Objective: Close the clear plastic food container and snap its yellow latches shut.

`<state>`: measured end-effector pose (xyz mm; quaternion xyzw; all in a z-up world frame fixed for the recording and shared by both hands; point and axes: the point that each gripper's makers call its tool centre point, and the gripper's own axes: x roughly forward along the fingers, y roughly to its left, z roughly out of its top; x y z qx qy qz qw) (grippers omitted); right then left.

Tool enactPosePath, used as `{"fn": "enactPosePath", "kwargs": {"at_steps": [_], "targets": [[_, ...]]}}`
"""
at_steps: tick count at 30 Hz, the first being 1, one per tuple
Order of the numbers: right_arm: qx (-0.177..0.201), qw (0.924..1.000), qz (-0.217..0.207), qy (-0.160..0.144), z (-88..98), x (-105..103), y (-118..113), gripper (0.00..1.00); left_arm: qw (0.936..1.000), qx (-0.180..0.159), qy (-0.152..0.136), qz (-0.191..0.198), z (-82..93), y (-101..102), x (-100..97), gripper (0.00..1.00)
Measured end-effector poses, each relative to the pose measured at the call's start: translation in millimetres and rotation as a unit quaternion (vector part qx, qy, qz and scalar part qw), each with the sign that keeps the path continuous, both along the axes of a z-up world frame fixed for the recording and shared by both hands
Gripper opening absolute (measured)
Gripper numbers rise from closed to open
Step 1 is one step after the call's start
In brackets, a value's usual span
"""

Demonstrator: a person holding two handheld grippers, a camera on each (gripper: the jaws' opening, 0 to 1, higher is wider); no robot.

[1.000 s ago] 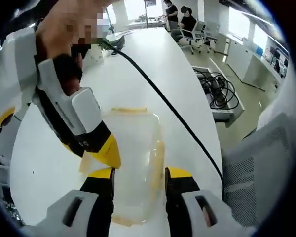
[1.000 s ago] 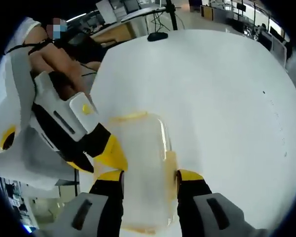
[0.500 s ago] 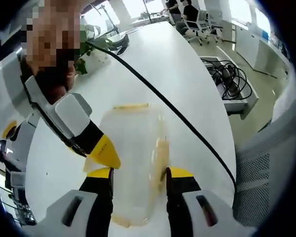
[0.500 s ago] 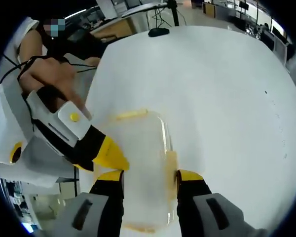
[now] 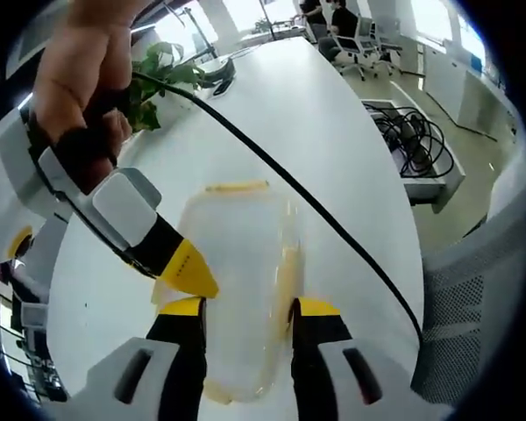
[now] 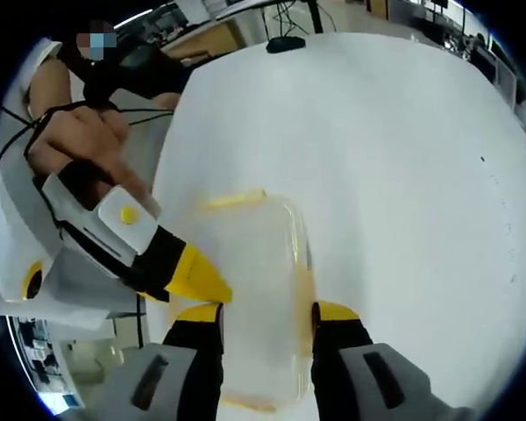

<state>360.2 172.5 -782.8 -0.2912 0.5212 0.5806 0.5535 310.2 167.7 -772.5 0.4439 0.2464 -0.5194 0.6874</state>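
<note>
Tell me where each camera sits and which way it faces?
Left gripper view: rides the left gripper, looking down along its jaws at the clear container; a hand shows.
Right gripper view: rides the right gripper, facing the same container; a hand shows.
Shared: container, white table, the other gripper entering each view.

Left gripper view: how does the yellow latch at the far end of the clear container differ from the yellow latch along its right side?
The far-end latch lies across the picture; the side latch runs up it. The far-end latch looks short and sharp, the side latch longer and paler. Both are yellow strips on the rim of the container; whether either is snapped is unclear.
</note>
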Motion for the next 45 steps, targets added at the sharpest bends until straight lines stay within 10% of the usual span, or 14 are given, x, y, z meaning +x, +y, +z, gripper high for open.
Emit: {"fn": "enactPosePath", "kwargs": {"at_steps": [25, 45], "targets": [[0.051, 0.9958, -0.030, -0.069, 18.1, 10, 14, 0.43, 0.9993, -0.008, 0.018, -0.033, 7.8, 14, -5.1, 0.48], [0.051, 0.9889, -0.061, -0.126, 29.9, -14, -20, 0.61, 0.9970, -0.012, 0.066, -0.038, 16.1, 37, 13.4, 0.65]]}}
